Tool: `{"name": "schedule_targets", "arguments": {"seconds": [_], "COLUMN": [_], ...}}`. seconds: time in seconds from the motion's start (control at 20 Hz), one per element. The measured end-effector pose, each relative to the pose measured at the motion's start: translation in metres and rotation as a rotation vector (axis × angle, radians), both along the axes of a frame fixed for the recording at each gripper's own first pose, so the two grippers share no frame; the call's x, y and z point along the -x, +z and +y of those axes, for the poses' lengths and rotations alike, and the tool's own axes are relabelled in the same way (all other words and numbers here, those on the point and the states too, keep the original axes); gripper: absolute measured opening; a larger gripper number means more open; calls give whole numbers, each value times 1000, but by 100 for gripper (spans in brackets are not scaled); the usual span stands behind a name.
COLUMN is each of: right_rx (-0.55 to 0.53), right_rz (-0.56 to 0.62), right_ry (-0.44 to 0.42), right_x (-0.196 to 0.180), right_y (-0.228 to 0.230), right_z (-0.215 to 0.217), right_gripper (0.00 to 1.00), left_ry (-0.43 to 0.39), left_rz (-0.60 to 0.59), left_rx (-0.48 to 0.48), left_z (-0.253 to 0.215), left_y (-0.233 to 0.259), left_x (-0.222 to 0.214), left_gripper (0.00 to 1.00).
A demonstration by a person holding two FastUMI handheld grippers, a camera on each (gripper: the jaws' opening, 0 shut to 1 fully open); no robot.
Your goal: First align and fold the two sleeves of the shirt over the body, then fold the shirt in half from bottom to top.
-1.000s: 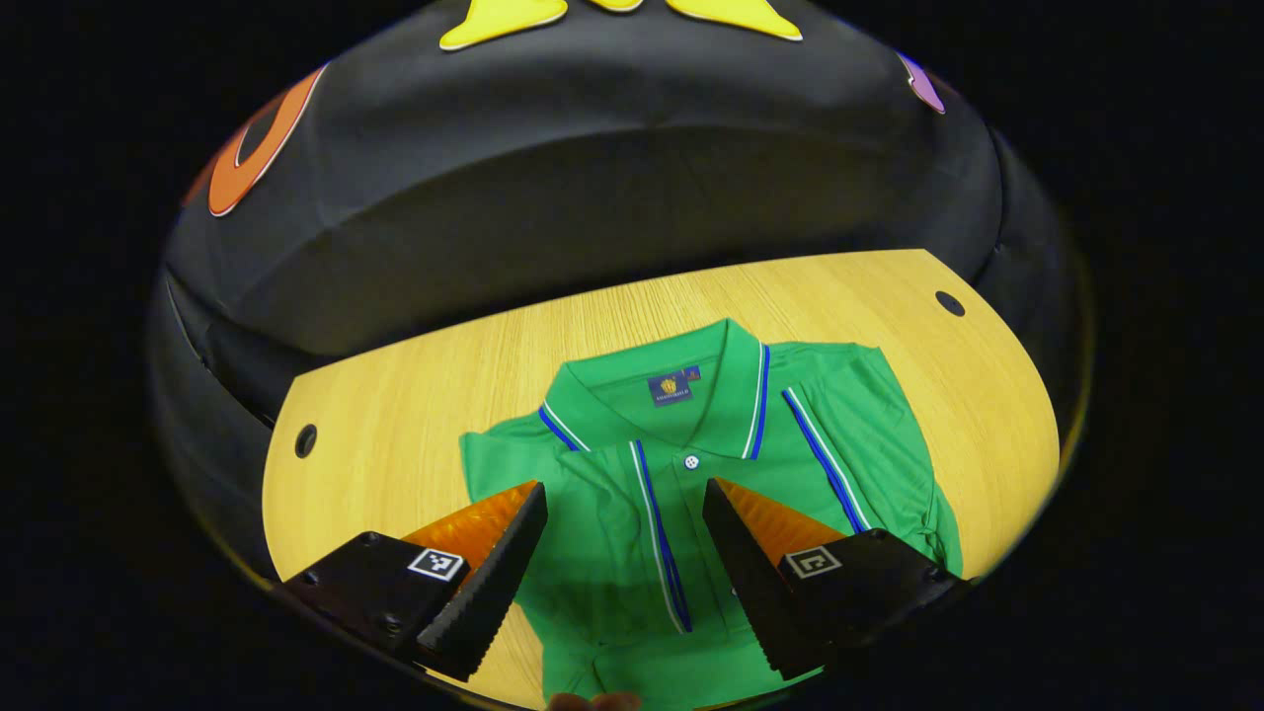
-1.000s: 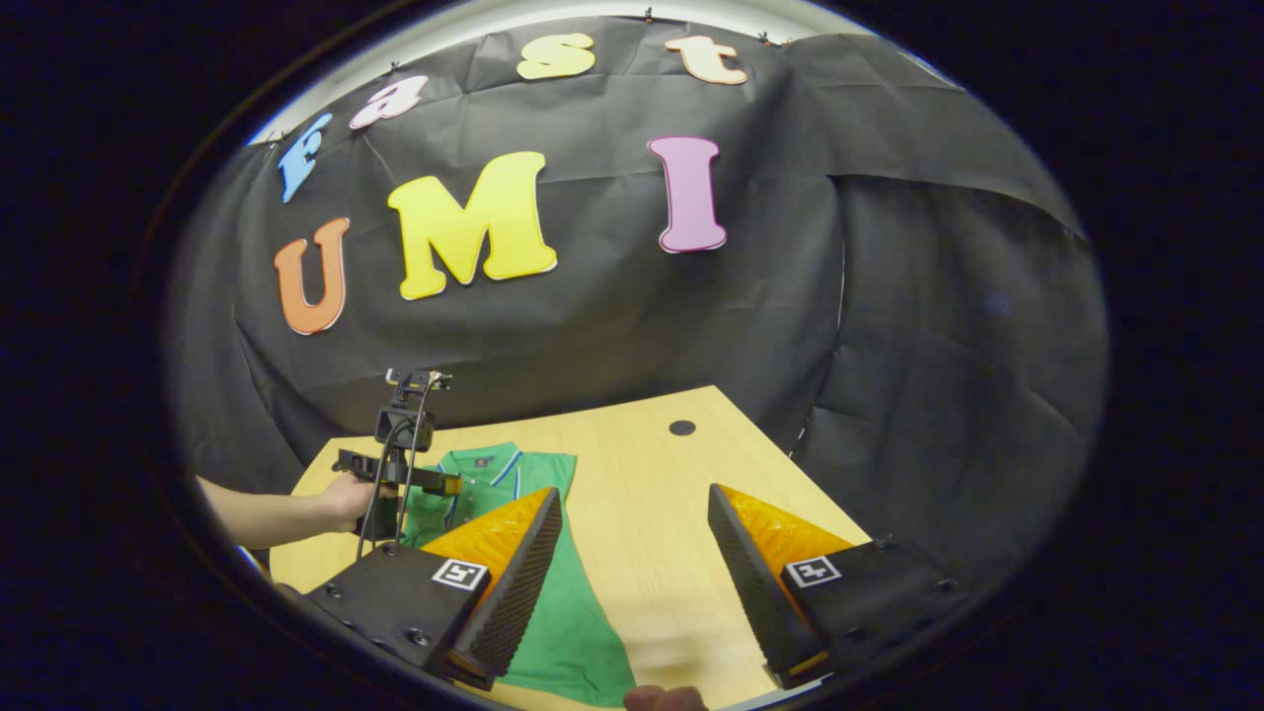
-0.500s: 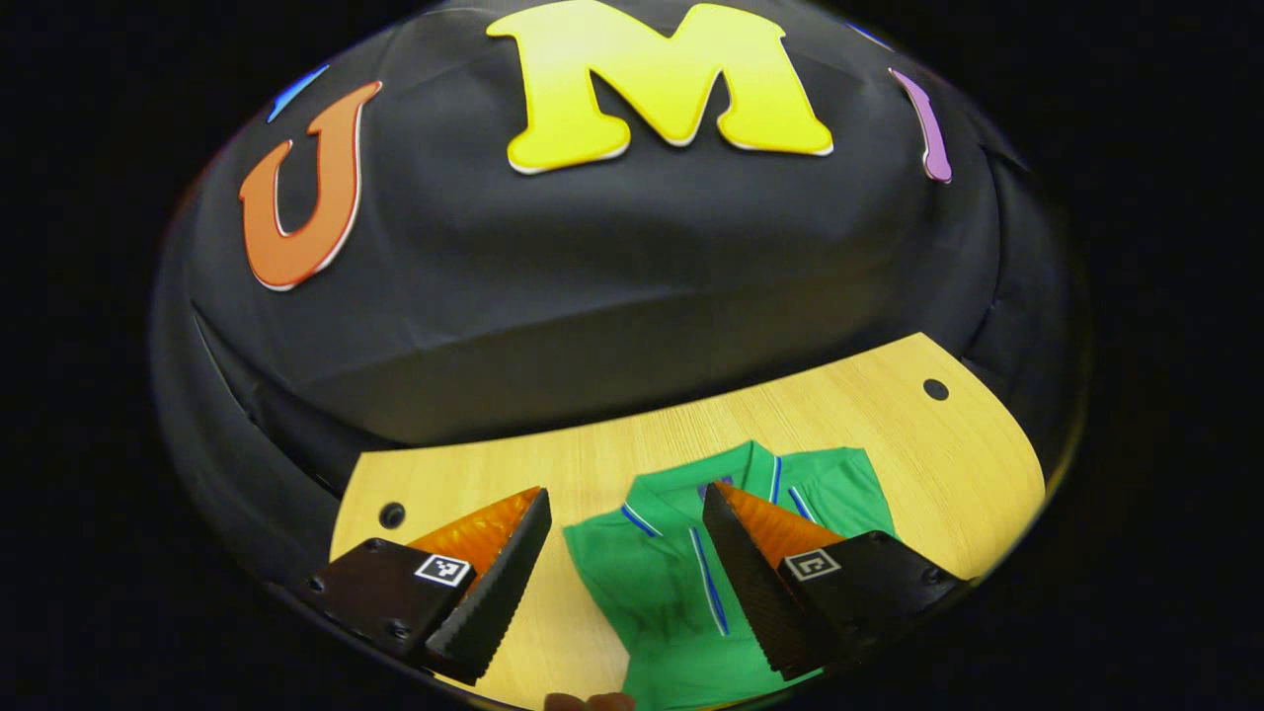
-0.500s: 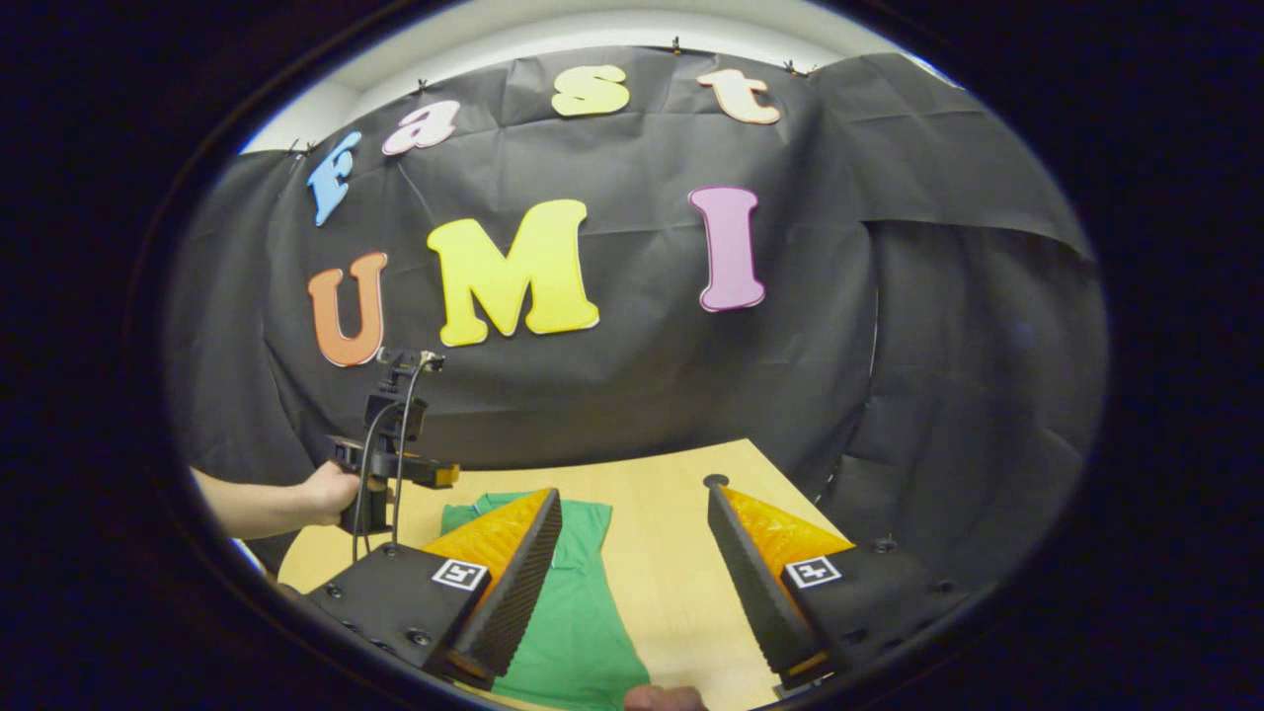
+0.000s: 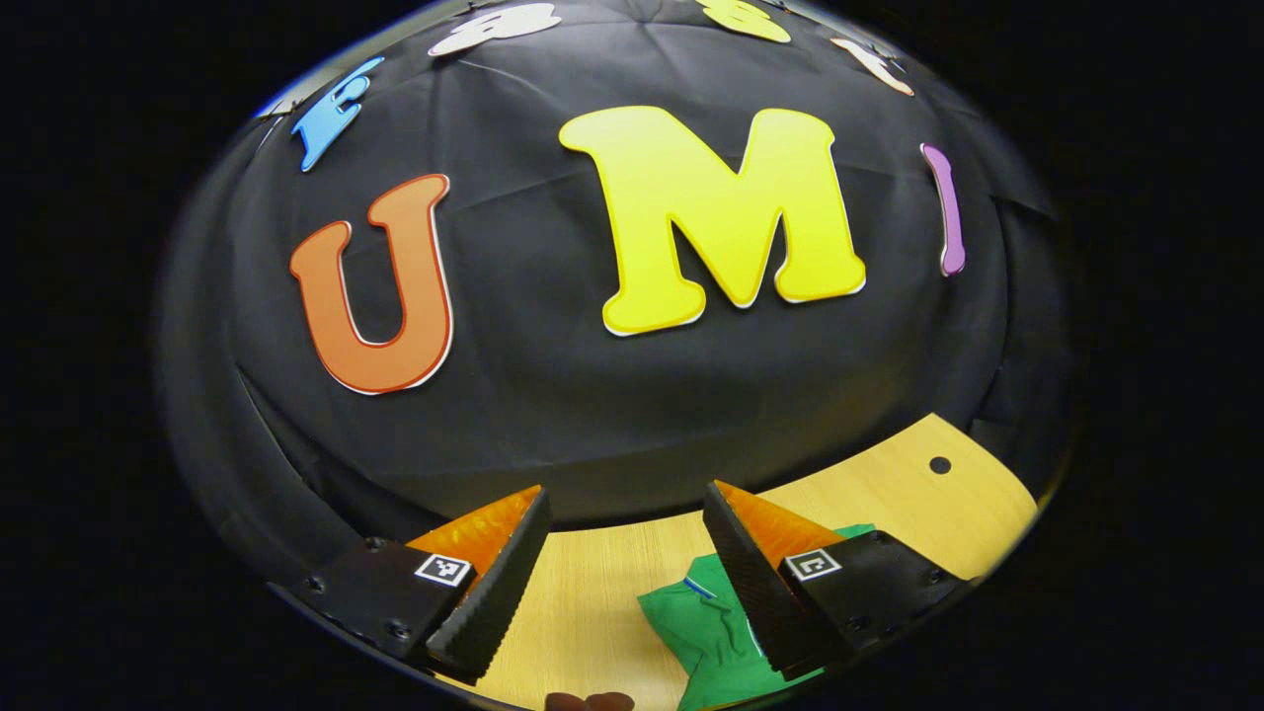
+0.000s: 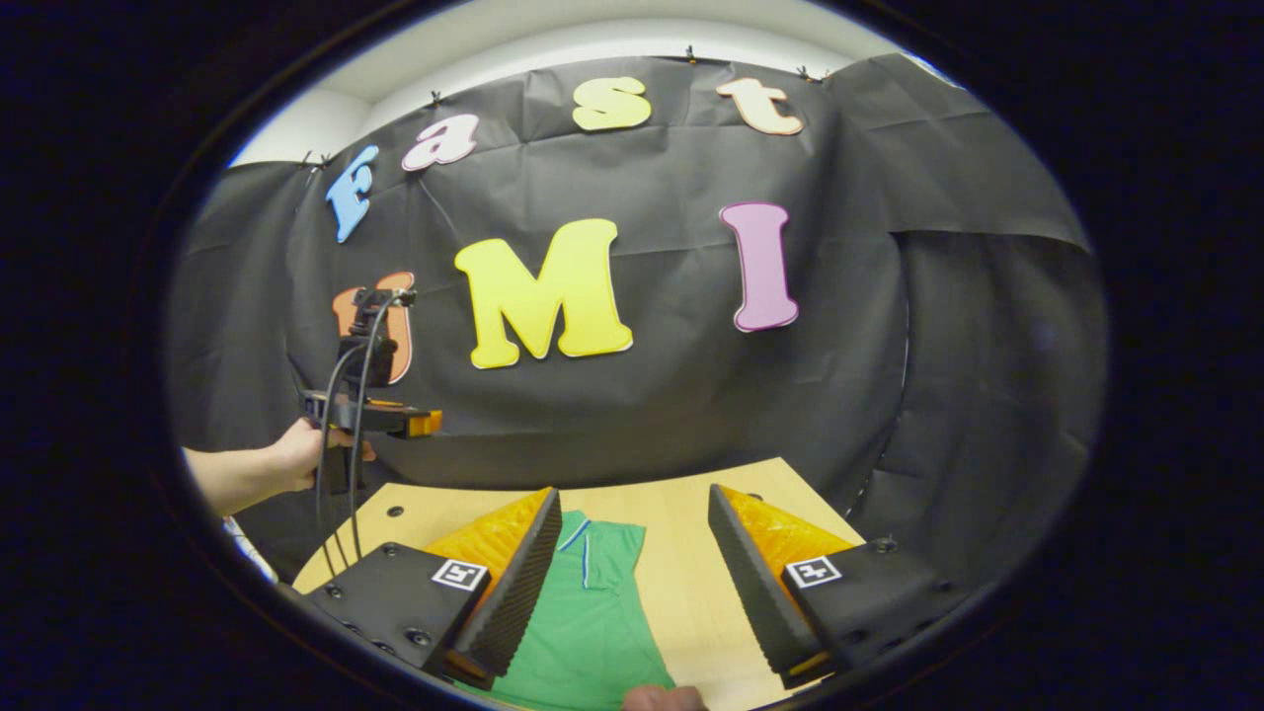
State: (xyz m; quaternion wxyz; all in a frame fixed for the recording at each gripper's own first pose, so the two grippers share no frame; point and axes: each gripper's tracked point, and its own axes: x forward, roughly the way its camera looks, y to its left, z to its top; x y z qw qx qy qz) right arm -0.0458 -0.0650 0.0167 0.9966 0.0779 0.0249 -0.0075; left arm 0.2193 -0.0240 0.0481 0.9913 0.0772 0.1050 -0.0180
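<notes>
Both claws lifted, shirt flat (collar away)

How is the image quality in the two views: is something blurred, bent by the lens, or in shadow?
Left gripper view: sharp, but the fisheye bends the table edge into a curve; the green shirt is crowded at the bottom. Right gripper view: even light and no glare on the shirt; the other hand-held gripper is small but clear.
</notes>
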Motion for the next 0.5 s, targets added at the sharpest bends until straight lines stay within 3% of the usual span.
{"name": "schedule_targets", "arguments": {"seconds": [0.15,0.2,0.25,0.5], "right_rx": [24,38,51,93], "right_rz": [21,30,39,126], "right_ry": [27,36,45,96], "right_x": [-6,-5,-5,4], "right_y": [-11,-16,-22,-68], "right_z": [8,10,12,18], "right_gripper": [94,90,96,94], "left_ry": [-9,-25,-38,-98], "left_rz": [-30,-44,-50,-58], "left_rx": [127,151,167,245], "left_z": [12,14,17,29], "left_y": [-2,-6,-12,-57], "left_x": [27,38,51,145], "left_gripper": [99,100,100,100]}}
